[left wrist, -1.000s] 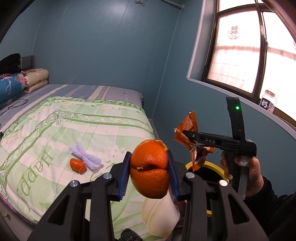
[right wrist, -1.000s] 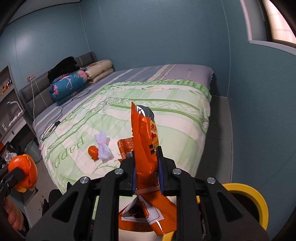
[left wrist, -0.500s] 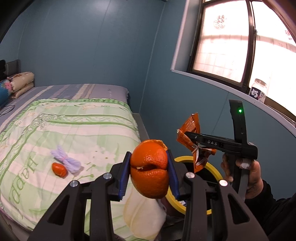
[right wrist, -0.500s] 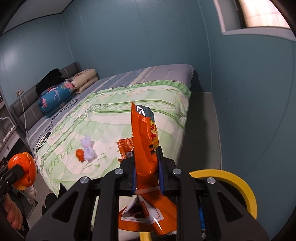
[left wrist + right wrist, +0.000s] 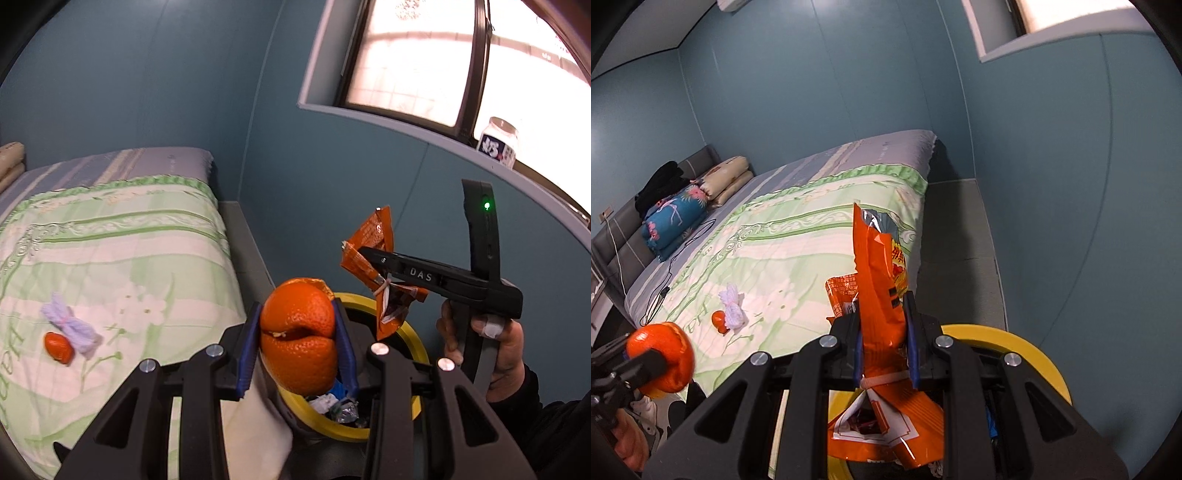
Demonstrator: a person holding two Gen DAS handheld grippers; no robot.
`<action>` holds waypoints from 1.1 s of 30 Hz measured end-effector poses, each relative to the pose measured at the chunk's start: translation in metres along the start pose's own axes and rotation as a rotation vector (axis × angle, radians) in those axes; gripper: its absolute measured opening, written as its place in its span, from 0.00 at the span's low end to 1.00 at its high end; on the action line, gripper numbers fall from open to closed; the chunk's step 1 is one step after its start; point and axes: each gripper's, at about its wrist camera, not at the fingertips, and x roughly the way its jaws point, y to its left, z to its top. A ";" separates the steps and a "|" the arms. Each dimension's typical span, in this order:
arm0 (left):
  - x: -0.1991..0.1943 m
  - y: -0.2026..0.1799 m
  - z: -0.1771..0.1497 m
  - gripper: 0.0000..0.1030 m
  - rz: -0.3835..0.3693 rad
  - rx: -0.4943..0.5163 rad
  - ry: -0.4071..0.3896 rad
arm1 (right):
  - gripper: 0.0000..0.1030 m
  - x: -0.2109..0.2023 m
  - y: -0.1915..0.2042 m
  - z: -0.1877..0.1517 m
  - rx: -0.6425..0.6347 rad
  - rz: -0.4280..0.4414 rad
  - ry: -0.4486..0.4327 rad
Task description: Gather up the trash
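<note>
Trash fills both tongs: the left tongs (image 5: 298,341), at lower centre of the left wrist view, are clamped on a split orange peel (image 5: 298,334), and the right tongs (image 5: 884,341) pinch a crumpled orange snack bag (image 5: 882,295) at lower centre of the right wrist view. Compared with a second ago, the yellow-rimmed bin (image 5: 413,343) now sits directly under the peel, with scraps visible inside, where before only a sliver of rim showed behind the tongs. In the right wrist view the rim fills more of the lower right. Both tongs tilt downward over the bin. At right of the left wrist view a hand (image 5: 498,347) grips the right tool's handle, with the bag above the rim. Farther off, at left, a small orange piece (image 5: 58,346) and a lavender yarn bundle (image 5: 72,328) lie touching on the green bedspread (image 5: 110,240), nearer the frame's left edge than before.
</note>
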 end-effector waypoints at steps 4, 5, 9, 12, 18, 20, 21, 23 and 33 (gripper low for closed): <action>0.023 -0.010 -0.003 0.34 -0.049 0.004 0.039 | 0.17 0.000 -0.008 -0.006 0.003 -0.031 -0.005; 0.028 -0.013 -0.004 0.34 -0.058 0.007 0.048 | 0.17 0.000 -0.011 -0.007 0.004 -0.036 -0.003; 0.050 -0.026 -0.011 0.34 -0.087 0.027 0.092 | 0.17 0.005 -0.022 -0.013 0.024 -0.046 0.020; 0.062 -0.034 -0.016 0.34 -0.091 0.038 0.122 | 0.17 0.013 -0.031 -0.018 0.040 -0.056 0.044; 0.089 -0.049 -0.032 0.34 -0.116 0.057 0.194 | 0.17 0.027 -0.050 -0.030 0.081 -0.067 0.106; 0.095 -0.050 -0.035 0.34 -0.122 0.057 0.210 | 0.17 0.031 -0.052 -0.032 0.088 -0.069 0.121; 0.098 -0.051 -0.037 0.34 -0.127 0.056 0.218 | 0.17 0.033 -0.053 -0.033 0.087 -0.073 0.133; 0.104 -0.053 -0.041 0.34 -0.137 0.051 0.239 | 0.17 0.037 -0.057 -0.036 0.093 -0.076 0.151; 0.115 -0.056 -0.055 0.35 -0.150 0.057 0.286 | 0.18 0.050 -0.060 -0.042 0.106 -0.081 0.200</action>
